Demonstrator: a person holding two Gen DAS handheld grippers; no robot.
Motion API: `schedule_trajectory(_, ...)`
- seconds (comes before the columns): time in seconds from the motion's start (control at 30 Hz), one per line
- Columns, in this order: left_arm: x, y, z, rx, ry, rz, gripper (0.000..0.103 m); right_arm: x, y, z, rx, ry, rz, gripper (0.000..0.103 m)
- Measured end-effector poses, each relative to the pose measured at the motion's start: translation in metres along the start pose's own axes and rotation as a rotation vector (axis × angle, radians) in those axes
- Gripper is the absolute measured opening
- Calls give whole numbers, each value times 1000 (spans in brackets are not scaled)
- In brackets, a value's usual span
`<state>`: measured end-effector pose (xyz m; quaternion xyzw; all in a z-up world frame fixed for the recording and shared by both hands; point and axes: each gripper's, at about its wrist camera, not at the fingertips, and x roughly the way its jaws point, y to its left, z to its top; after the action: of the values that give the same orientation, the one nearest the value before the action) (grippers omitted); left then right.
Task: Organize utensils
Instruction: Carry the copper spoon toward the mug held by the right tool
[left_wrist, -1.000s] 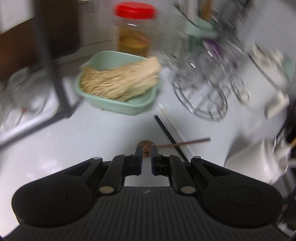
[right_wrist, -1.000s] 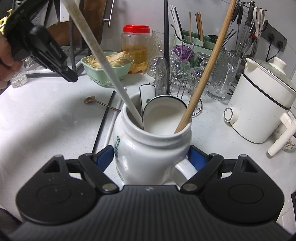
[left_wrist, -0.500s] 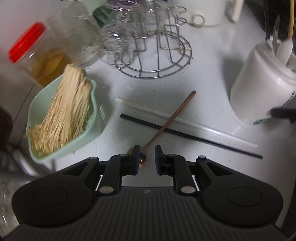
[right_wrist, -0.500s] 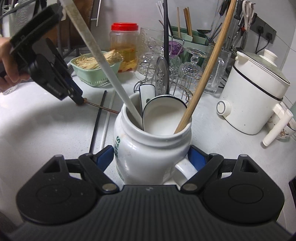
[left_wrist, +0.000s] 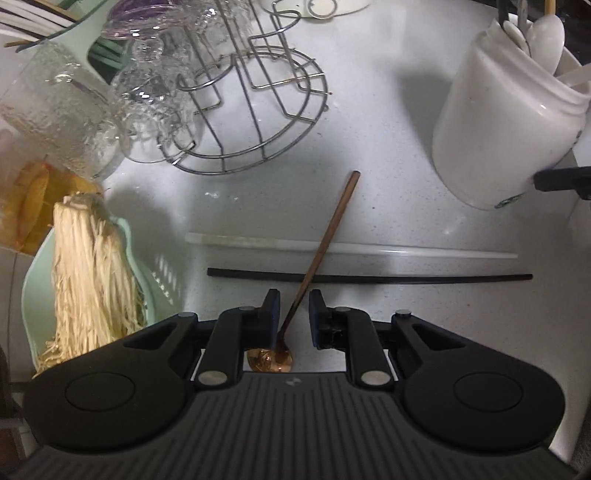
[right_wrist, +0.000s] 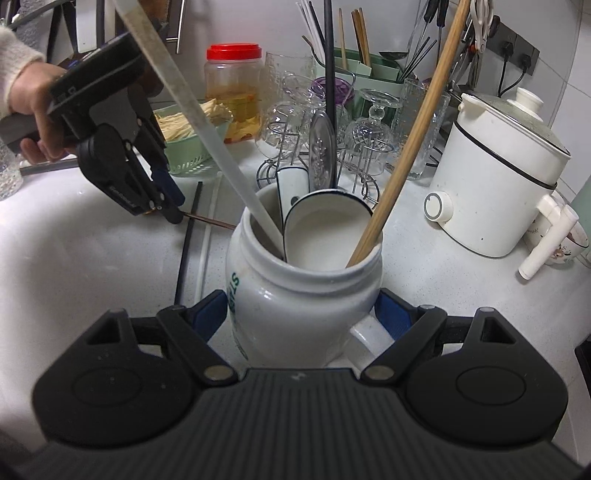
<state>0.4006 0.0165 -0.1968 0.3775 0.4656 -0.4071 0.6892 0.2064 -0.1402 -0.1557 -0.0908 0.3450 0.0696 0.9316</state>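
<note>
A copper spoon (left_wrist: 325, 240) lies on the white counter, its handle across a black chopstick (left_wrist: 369, 277) and a white chopstick (left_wrist: 369, 248). My left gripper (left_wrist: 293, 295) points down over it. Its jaws stand slightly apart on either side of the handle near the bowl, and the pads do not press on it. In the right wrist view the left gripper (right_wrist: 173, 210) sits low at the spoon (right_wrist: 210, 220). My right gripper (right_wrist: 303, 306) is shut on a white ceramic jar (right_wrist: 295, 295), which holds ladles, a long white utensil and a wooden stick.
A wire glass rack (left_wrist: 258, 110) with upturned glasses stands behind the chopsticks. A green basket of dried strips (left_wrist: 88, 277) sits at the left beside a red-lidded jar (right_wrist: 232, 92). A white electric cooker (right_wrist: 495, 184) stands at the right.
My left gripper has rolled and come down over the copper spoon, and its jaws have parted a little around the handle. The right gripper and the jar have stayed still.
</note>
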Motion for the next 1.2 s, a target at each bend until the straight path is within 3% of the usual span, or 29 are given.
schedule_trajectory(0.23,1,-4,2,34,13,1,5,1,0,0,1,-1,2,89)
schedule_trajectory(0.53,-10,-21,4,-30,38,18,4,1,-5,2,-29,12,30,88)
schedule_trajectory(0.97,-79,-44,4,-203,53,-5,4,3,-14,4,-84,23,80,89)
schedule_trajectory(1.2,-131,-49,12,-234,72,-44,4,4,-15,4,-111,22,93,89)
